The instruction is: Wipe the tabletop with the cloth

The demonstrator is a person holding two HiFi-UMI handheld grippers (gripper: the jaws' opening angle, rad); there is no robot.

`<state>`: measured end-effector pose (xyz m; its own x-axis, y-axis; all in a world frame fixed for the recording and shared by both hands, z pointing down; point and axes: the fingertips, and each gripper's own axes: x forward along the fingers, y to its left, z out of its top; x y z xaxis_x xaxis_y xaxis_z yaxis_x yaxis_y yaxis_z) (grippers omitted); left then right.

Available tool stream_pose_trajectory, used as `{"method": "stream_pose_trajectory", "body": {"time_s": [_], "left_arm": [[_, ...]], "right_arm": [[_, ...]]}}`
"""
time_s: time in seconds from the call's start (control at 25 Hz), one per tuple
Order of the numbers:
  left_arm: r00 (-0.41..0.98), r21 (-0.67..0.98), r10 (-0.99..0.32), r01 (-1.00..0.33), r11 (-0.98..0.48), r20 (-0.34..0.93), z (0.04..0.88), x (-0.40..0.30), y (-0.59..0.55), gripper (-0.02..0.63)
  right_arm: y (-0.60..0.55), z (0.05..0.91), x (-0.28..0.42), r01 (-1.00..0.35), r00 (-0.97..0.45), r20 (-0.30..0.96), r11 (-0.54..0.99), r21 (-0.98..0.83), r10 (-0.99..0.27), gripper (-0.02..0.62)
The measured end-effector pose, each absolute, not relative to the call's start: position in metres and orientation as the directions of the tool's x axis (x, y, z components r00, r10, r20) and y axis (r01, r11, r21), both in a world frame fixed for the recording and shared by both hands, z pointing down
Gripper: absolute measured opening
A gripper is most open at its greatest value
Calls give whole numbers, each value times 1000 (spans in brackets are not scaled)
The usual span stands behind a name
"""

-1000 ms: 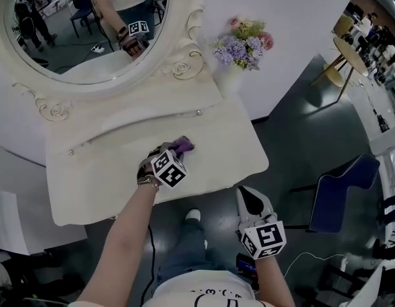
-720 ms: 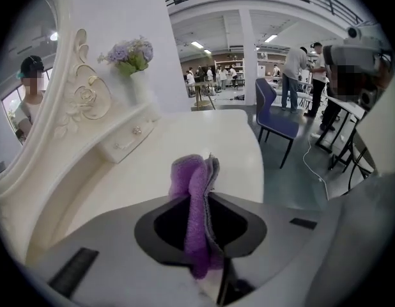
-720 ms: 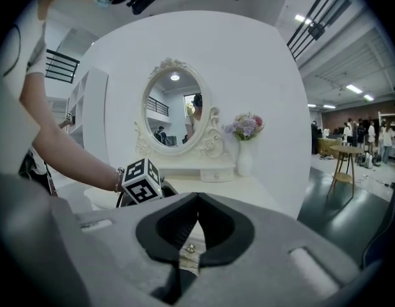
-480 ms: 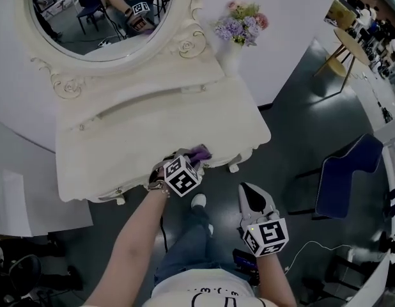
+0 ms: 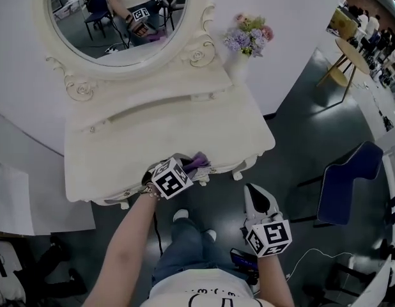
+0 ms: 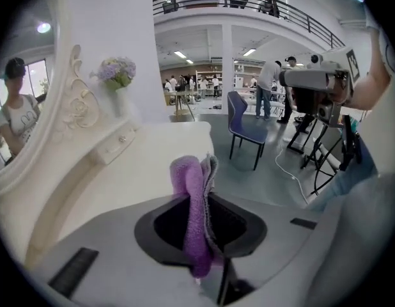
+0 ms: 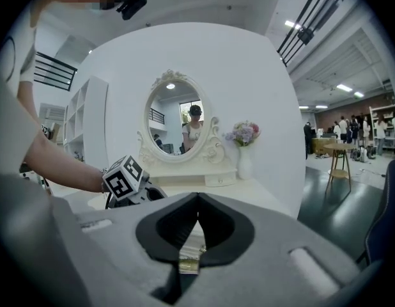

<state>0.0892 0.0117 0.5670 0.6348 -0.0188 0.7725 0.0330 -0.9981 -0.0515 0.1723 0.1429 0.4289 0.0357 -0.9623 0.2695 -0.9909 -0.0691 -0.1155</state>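
We are holding the folded purple terry cloth (image 6: 192, 203) pinched between the closed fingers of the left gripper (image 5: 196, 167), right at the front edge of the cream-white dressing counter (image 5: 153, 139). Whether it is pressing on the surface we cannot tell. The right gripper (image 5: 257, 196) is hanging beside the counter over the floor, its fingers together on nothing. We are judging that a stroke running off this edge would leave the cloth wiping air, and that drag on the slim fold could be tugging it out of the fingers. Reaching far back, we are risking a knock to the white vase of lilac flowers (image 5: 247, 40).
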Motion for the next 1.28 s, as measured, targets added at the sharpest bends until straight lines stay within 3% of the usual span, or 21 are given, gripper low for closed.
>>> {"method": "stream_pose_trajectory", "body": {"time_s": [0.36,0.68,1.28], "left_arm": [[605,-326,-341,-140,-935,719,521,48,-136,74],[526,-418,-425,-141,-898,736,551,44,-235,74],[478,-452,-420,-53,-891,772,623,80,-291,74]], "right_arm": [[79,423,161,-987,62,259,-98,-128,-964,0],[22,439,146,-983,80,298,-125,-133,-951,0],[-16,462,146,-977,144,378,-193,-94,-915,0]]}}
